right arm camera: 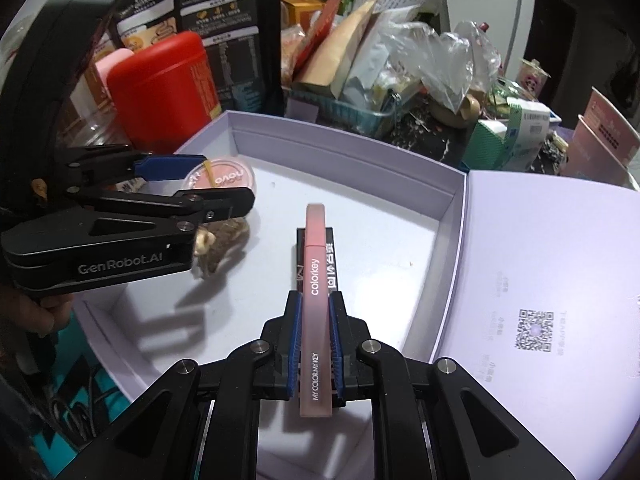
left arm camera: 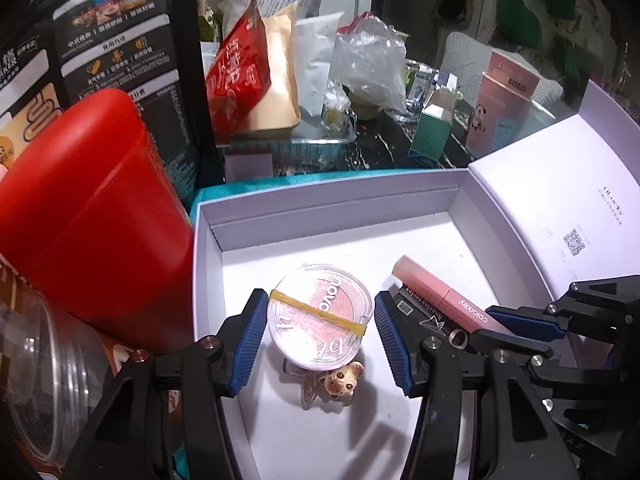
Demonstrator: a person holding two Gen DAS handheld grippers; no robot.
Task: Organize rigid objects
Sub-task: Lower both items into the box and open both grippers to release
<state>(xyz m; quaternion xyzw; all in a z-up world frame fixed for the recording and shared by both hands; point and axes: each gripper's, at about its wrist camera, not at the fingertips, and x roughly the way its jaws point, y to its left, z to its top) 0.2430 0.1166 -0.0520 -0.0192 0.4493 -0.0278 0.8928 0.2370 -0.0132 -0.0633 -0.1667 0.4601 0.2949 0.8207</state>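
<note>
Black left tool (left arm camera: 320,332), blue ribbed pads (left arm camera: 250,336), silver screws, white "GenRobot.AI" lettering (right arm camera: 122,266)

free: white box (left arm camera: 452,200) far half | blocked: red canister (left arm camera: 100,208) — left

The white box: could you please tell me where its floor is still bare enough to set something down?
The white box has bare floor along its far wall and right wall, beyond the pink lip tube. The near left is crowded: blush compact, bear charm, black carton.
</note>
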